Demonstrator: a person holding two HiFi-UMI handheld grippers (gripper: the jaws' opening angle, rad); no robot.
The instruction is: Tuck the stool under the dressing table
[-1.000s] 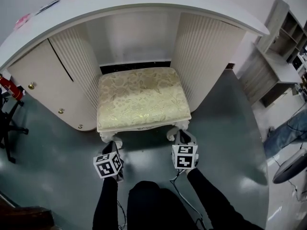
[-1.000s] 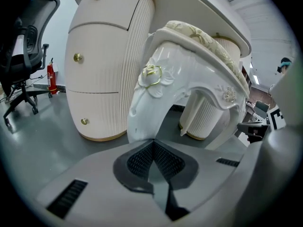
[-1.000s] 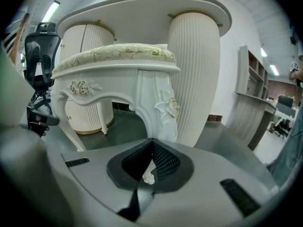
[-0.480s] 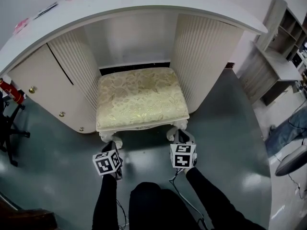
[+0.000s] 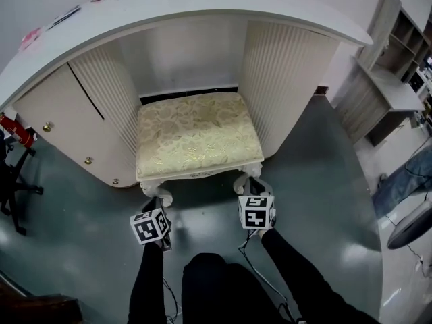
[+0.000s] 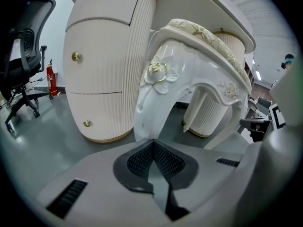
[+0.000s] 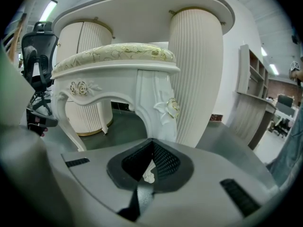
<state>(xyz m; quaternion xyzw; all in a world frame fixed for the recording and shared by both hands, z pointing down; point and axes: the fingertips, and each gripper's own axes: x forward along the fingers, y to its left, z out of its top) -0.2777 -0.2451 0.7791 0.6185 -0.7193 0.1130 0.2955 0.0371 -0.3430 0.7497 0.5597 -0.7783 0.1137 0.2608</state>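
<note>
- One stool (image 5: 197,135), white-framed with a cream and gold patterned seat, sits at the centre of the head view. Its seat lies between the dressing table's two fluted pedestals (image 5: 287,79), and its front edge is about level with their fronts.
- One dressing table (image 5: 202,5) arcs across 12 o'clock, its white top overhanging the stool.
- Two of the stool's carved legs show in the head view, both at the front, at 7 and 5 o'clock of the seat.
- There are two grippers, each carrying one marker cube.
- The left gripper (image 5: 156,208) is at 7 o'clock of the stool. Its jaws are pressed together, with nothing between the pads and the tips right at the front left leg.
- The right gripper (image 5: 254,186) is at 5 o'clock. Its jaws are clenched low on the front right leg, with a bit of the white carved foot showing between the pads.
- Two black sleeves (image 5: 150,282) reach in from 6 o'clock.
- Three brass knobs (image 5: 46,125) run down the cabinet front at 9 o'clock of the stool.
- One office chair (image 6: 23,51) and one red fire extinguisher (image 5: 15,128) stand at far 9 o'clock.
- One shelf unit (image 5: 398,66) stands at 2 o'clock on the grey floor (image 5: 317,181).
</note>
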